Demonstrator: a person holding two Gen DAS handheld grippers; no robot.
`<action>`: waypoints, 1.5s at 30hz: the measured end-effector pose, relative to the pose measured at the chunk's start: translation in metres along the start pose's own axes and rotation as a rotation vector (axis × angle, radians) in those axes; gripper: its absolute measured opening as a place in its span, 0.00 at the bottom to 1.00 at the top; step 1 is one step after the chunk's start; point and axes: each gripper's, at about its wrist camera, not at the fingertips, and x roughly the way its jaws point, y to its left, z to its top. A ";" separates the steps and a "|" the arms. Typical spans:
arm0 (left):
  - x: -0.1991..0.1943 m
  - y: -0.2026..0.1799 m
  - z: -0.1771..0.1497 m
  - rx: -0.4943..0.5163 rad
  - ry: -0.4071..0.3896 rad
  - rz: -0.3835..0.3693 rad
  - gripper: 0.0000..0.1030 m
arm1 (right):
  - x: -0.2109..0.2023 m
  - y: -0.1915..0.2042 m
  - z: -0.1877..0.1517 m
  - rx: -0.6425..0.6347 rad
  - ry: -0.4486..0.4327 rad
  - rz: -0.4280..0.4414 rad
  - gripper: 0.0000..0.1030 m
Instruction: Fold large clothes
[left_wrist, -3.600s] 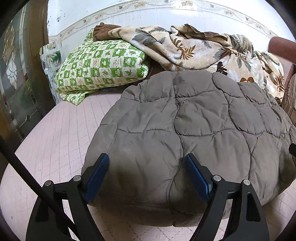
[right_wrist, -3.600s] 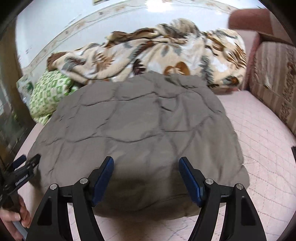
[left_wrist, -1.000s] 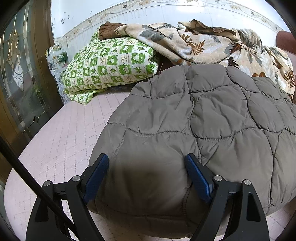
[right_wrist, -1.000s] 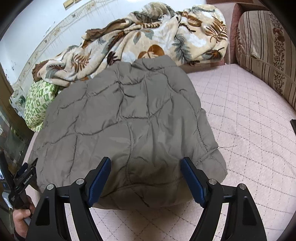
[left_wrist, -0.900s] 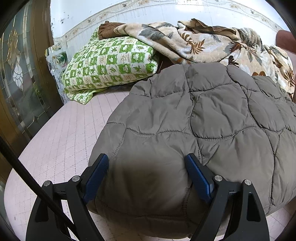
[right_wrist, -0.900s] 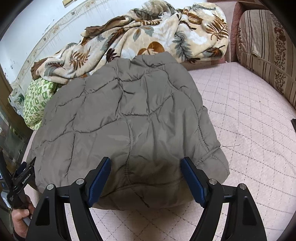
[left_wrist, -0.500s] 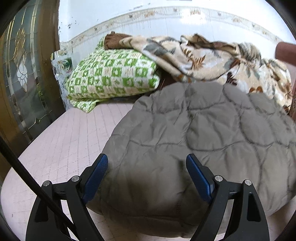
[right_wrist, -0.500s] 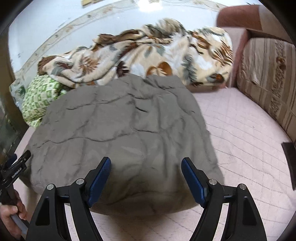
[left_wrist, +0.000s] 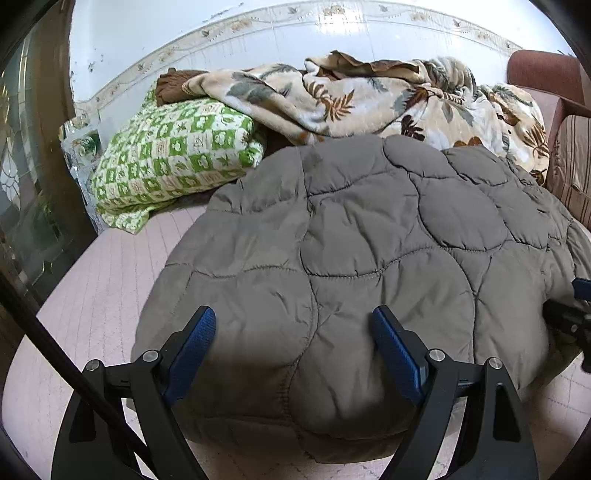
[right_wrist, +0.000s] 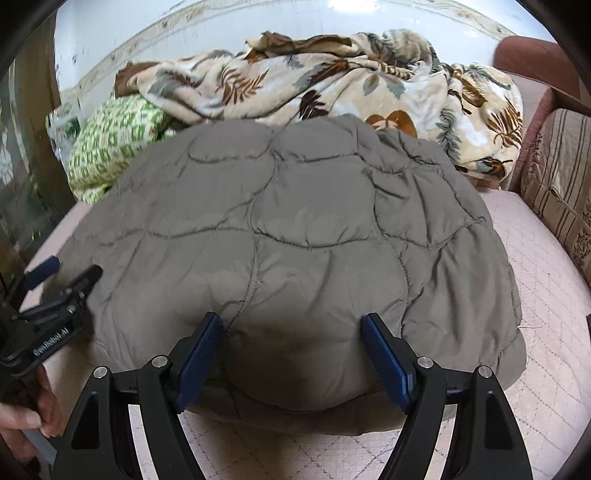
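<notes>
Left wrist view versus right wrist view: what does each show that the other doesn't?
Only the left wrist view shows the brown cloth on the green checked pillow, and the right tongs at its right edge. Only the right wrist view shows the person's hand holding the left tongs, and more of the striped cushion. Both share the folded grey quilted coat, the leaf-print blanket, the pink bed cover, and open tongs over the coat's near edge.
</notes>
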 end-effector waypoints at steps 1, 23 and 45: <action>0.001 0.000 -0.001 0.000 0.007 -0.002 0.83 | 0.002 0.000 0.000 -0.002 0.006 0.000 0.82; -0.002 0.012 0.003 -0.055 -0.002 0.016 0.83 | -0.007 -0.011 0.001 0.030 0.012 0.010 0.82; -0.007 0.026 0.003 -0.104 0.010 0.008 0.83 | -0.027 -0.032 0.003 0.117 0.002 0.011 0.83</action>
